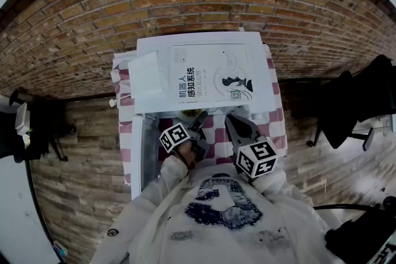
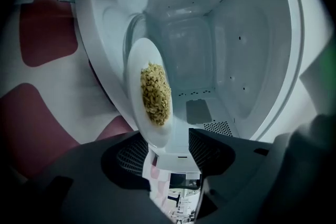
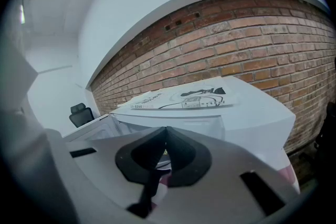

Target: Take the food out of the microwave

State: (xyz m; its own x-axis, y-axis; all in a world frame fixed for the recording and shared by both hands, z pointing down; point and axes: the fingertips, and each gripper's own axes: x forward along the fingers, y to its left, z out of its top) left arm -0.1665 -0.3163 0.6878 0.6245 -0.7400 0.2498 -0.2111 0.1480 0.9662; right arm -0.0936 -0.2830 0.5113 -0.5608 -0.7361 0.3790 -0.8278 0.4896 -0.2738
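The white microwave (image 1: pixel 154 49) stands on a table with its door (image 1: pixel 137 151) swung open to the left. Its cavity (image 2: pixel 247 60) holds a white plate (image 2: pixel 137 86) with a heap of yellowish food (image 2: pixel 155 94). My left gripper (image 2: pixel 165 136) reaches into the opening (image 1: pixel 199 119); its jaws stand apart with the plate's near rim between them, close to one pad and clear of the other. My right gripper (image 1: pixel 238 123) hovers just outside the microwave front, jaws shut (image 3: pixel 167 131) on nothing.
A book (image 1: pixel 210 80) and a white box (image 1: pixel 145 74) lie on the microwave's top. The table wears a red-and-white checked cloth (image 1: pixel 275 120). A black office chair (image 1: pixel 359 102) stands at the right, dark equipment (image 1: pixel 37 127) at the left, and a brick wall (image 3: pixel 252 55) behind.
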